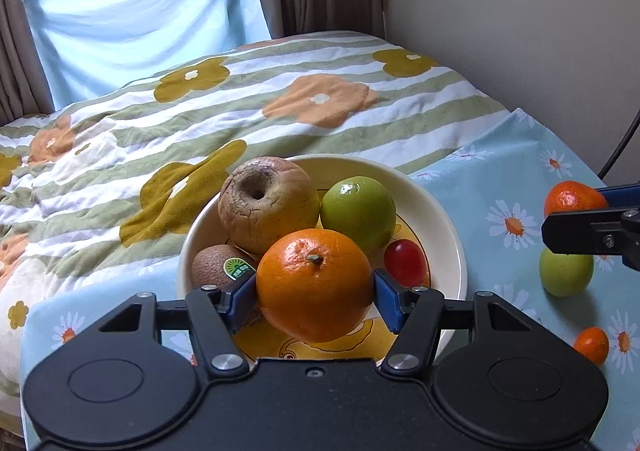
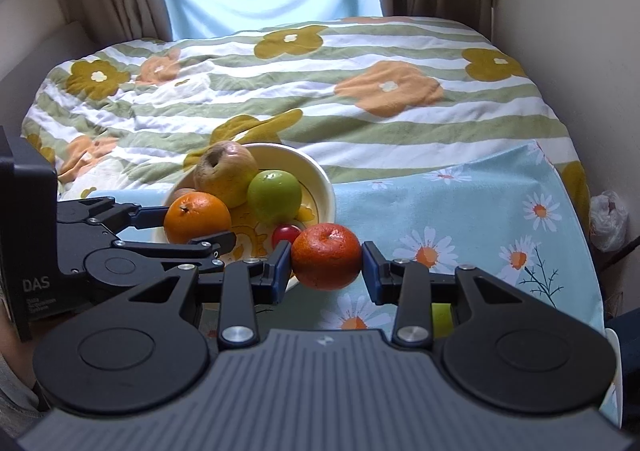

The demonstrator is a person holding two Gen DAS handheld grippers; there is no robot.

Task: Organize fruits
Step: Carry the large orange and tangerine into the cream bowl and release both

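Fruits mostly in cream round ceramic bowl point(image 1: 448, 219): left gripper point(image 1: 316, 291) clamping big orange point(image 1: 314, 285) over it, right gripper point(image 2: 326, 263) gripping reddish mandarin point(image 2: 326, 256) at 3 o'clock, loose green apple point(image 1: 566, 275) and small mandarin point(image 1: 591, 345) at 4 o'clock remaining.

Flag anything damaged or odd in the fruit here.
The big apple at the back of the bowl looks spoiled: brown, wrinkled, cracked skin around its stem pit. The other fruit looks sound.

A cream bowl point(image 1: 440, 211) holds a wrinkled apple point(image 1: 268, 207), green apple point(image 1: 360, 211), kiwi point(image 1: 216, 263) and red grape point(image 1: 404, 261).
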